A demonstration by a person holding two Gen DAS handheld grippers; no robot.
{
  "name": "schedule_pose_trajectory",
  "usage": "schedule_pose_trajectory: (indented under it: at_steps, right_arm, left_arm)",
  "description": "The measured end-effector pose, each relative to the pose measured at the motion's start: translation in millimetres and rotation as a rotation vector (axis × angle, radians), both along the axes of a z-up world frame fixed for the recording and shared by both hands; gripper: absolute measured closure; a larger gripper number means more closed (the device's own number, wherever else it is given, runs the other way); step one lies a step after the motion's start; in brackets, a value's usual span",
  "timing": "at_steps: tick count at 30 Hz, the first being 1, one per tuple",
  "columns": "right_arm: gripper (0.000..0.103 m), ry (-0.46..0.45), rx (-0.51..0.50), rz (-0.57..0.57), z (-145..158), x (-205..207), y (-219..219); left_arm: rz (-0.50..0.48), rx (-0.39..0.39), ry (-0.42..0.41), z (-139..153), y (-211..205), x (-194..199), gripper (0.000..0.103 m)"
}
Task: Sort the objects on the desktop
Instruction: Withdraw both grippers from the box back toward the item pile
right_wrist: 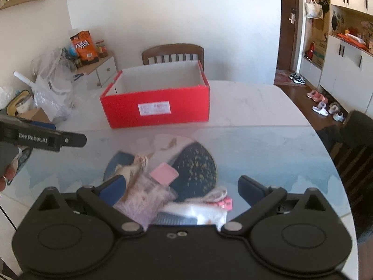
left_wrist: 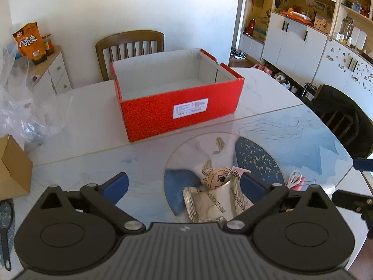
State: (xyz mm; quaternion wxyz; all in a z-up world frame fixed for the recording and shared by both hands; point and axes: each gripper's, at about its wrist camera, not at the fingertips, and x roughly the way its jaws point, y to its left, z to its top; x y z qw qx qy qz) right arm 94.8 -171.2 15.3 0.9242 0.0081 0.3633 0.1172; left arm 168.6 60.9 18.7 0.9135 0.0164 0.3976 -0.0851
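An open red box [left_wrist: 179,107] with a bare white inside stands in the middle of the marble table [left_wrist: 81,116]. In the left wrist view my left gripper [left_wrist: 184,186] is open above a white pouch [left_wrist: 209,206] with silver chains and a doll-head charm [left_wrist: 216,178]; neither finger touches it. In the blurred right wrist view my right gripper [right_wrist: 184,186] is open over a lilac fuzzy pouch [right_wrist: 144,198], a pink card [right_wrist: 164,173] and a clear plastic packet [right_wrist: 205,212]. The red box [right_wrist: 156,109] lies beyond them.
Wooden chair [left_wrist: 130,46] behind the box, dark chair [left_wrist: 342,119] at the right. Crumpled clear plastic bag [left_wrist: 21,107] and brown carton [left_wrist: 14,168] at the table's left. A pink-white item [left_wrist: 296,179] lies right of the pouch. The left gripper [right_wrist: 77,140] reaches in from the left.
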Motion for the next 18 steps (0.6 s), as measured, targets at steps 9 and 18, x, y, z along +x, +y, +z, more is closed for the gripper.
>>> schedule_pose_trajectory:
  at_steps: [9,18]
  right_arm:
    - [0.0,0.054,0.002,-0.046,-36,-16,1]
    - [0.0,0.123,-0.003,-0.045,-63,-18,0]
  left_arm:
    - [0.0,0.025,0.058,-33,-15,-3,0.0]
    - [-0.011,0.043,0.107,-64,-26,7,0.0]
